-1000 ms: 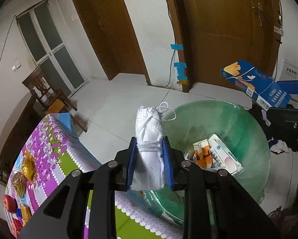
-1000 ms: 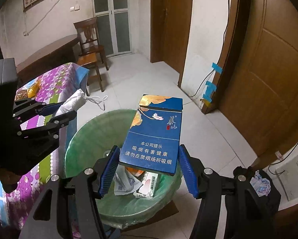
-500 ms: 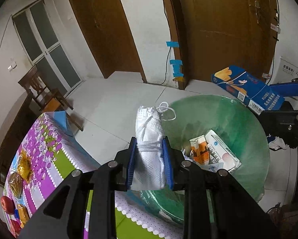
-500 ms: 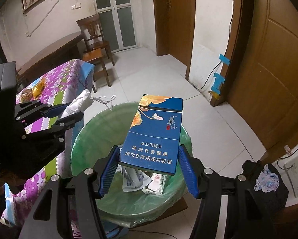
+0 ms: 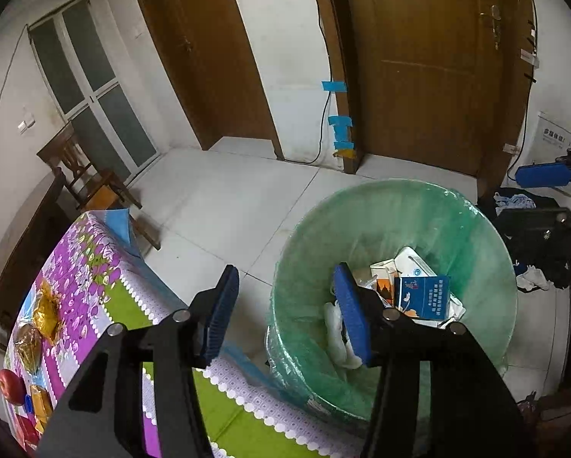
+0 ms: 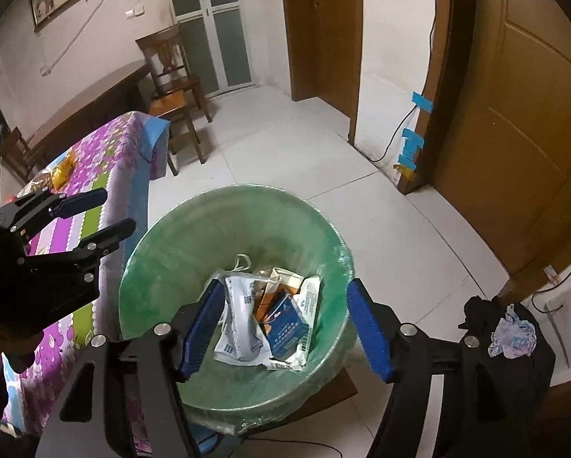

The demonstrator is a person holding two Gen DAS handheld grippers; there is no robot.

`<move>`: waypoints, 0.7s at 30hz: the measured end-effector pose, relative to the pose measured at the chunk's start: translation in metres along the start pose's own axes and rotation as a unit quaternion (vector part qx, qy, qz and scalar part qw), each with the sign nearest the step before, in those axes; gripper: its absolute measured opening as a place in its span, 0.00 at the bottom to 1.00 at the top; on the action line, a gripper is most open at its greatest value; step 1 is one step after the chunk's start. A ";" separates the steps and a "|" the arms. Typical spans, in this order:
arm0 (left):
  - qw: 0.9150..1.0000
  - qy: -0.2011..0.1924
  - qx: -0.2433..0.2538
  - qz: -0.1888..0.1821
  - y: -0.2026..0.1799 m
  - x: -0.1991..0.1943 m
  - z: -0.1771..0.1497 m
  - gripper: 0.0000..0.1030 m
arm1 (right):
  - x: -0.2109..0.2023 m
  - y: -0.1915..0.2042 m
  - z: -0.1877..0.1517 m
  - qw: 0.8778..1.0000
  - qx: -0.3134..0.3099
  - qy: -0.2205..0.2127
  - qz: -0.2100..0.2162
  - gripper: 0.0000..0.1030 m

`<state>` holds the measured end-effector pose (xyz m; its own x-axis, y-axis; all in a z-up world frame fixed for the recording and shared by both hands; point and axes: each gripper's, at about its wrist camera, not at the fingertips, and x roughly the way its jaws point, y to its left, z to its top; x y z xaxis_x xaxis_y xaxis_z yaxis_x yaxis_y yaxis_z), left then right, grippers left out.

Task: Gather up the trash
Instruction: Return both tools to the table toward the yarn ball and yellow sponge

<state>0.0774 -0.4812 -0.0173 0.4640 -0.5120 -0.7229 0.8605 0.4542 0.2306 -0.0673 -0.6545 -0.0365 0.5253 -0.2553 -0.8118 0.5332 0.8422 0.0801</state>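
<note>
A bin lined with a green bag stands on the floor beside the table. Inside it lie a blue carton, a white mask with ear loops and other cartons. My left gripper hangs over the bin's near rim by the table's corner. Its jaws are opening and hold nothing. My right gripper hovers above the bin's contents, jaws opening too, nothing between the pads. One of its blue pads shows at the right edge of the left wrist view.
The table with a purple and green floral cloth carries wrapped snacks and a red apple. A wooden chair stands behind it. A dark pile of clothes lies right of the bin, near a door and a cable.
Both grippers have let go. The white mask has dropped out of the left gripper and the blue carton out of the right, and both now lie in the bin.
</note>
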 end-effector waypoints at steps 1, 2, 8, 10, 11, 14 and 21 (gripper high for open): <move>1.000 -0.001 0.000 0.001 0.000 0.000 0.000 0.49 | -0.001 -0.001 0.000 1.000 0.002 -0.001 0.000 0.66; 1.000 -0.002 -0.001 0.003 0.001 -0.001 0.000 0.49 | -0.002 -0.001 0.000 1.000 0.004 -0.003 0.000 0.66; 1.000 -0.009 -0.005 0.013 0.002 -0.007 0.000 0.49 | -0.005 0.003 -0.005 1.000 0.001 -0.005 -0.001 0.66; 1.000 -0.013 -0.005 0.020 0.003 -0.011 -0.003 0.49 | -0.007 0.005 -0.007 1.000 -0.001 -0.007 -0.001 0.66; 1.000 -0.015 -0.006 0.025 0.004 -0.013 -0.004 0.49 | -0.007 0.007 -0.007 1.000 -0.003 -0.009 -0.001 0.66; 0.999 -0.024 -0.006 0.040 0.006 -0.020 -0.007 0.49 | -0.010 0.013 -0.007 1.000 -0.006 -0.015 -0.003 0.66; 0.997 -0.035 -0.024 0.064 0.022 -0.035 -0.017 0.49 | -0.024 0.039 -0.007 0.998 -0.021 -0.064 -0.020 0.66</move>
<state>0.0763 -0.4413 0.0019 0.5834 -0.4966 -0.6427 0.7837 0.5518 0.2852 -0.0637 -0.6122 -0.0184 0.5861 -0.3457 -0.7328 0.5284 0.8487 0.0223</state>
